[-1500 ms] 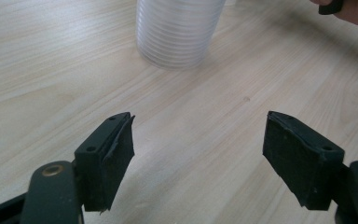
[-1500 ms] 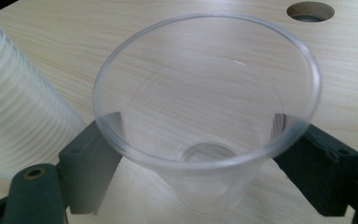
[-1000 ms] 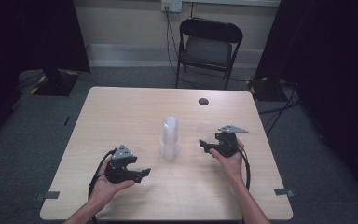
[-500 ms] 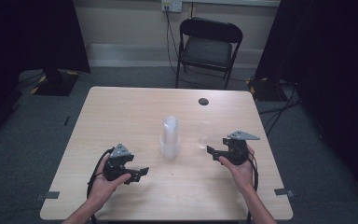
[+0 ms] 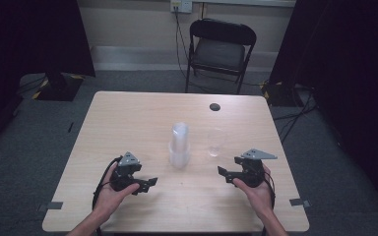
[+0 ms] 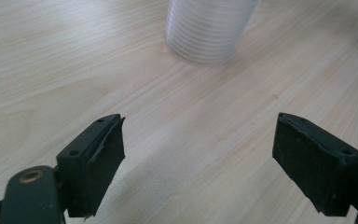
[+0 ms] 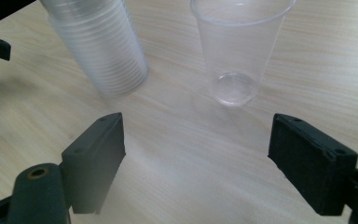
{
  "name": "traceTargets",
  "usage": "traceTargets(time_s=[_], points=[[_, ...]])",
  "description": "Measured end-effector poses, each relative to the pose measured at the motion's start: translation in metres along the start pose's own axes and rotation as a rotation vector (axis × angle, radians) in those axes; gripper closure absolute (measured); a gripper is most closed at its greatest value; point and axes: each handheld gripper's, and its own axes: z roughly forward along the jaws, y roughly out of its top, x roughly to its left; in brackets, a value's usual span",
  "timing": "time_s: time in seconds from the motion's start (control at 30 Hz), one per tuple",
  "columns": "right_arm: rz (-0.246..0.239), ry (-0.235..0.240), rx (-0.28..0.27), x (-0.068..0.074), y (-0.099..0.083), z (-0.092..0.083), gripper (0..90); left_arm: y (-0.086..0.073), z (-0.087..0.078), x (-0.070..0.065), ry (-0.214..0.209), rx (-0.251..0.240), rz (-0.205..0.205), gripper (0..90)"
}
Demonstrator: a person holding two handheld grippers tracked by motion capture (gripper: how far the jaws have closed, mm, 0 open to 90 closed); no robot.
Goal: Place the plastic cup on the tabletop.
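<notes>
Left gripper (image 5: 146, 184) – jaws spread, just opened, nothing held | right gripper (image 5: 225, 171) – jaws spread, nothing held | single cup (image 5: 216, 141) stood upright beside cup stack (image 5: 179, 145)

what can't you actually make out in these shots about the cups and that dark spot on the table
- Stack of cups: the high view is too small to count them; the left gripper view cuts off the stack's top at the upper edge.
- Single cup: its rim runs off the top edge of the right gripper view; in the high view it is clear and faint.
- Dark round spot on the table: too small in the high view to tell what it is.
</notes>
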Motion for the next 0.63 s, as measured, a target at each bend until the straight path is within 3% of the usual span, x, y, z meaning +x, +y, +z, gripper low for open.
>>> traceTargets(time_s=[0.27, 0.4, 0.63], points=[[-0.007, 0.0, 0.041, 0.009, -0.011, -0.01, 18.2, 0.0, -0.001, 0.0, 0.006, 0.003, 0.0, 16.5], [0.005, -0.002, 0.028, 0.011, -0.019, -0.015, 17.8, -0.002, 0.002, -0.001, 0.003, 0.005, -0.004, 16.6], [0.014, -0.01, 0.049, 0.015, -0.032, -0.013, 17.8, -0.003, 0.005, -0.004, -0.001, 0.023, 0.027, 16.6]])
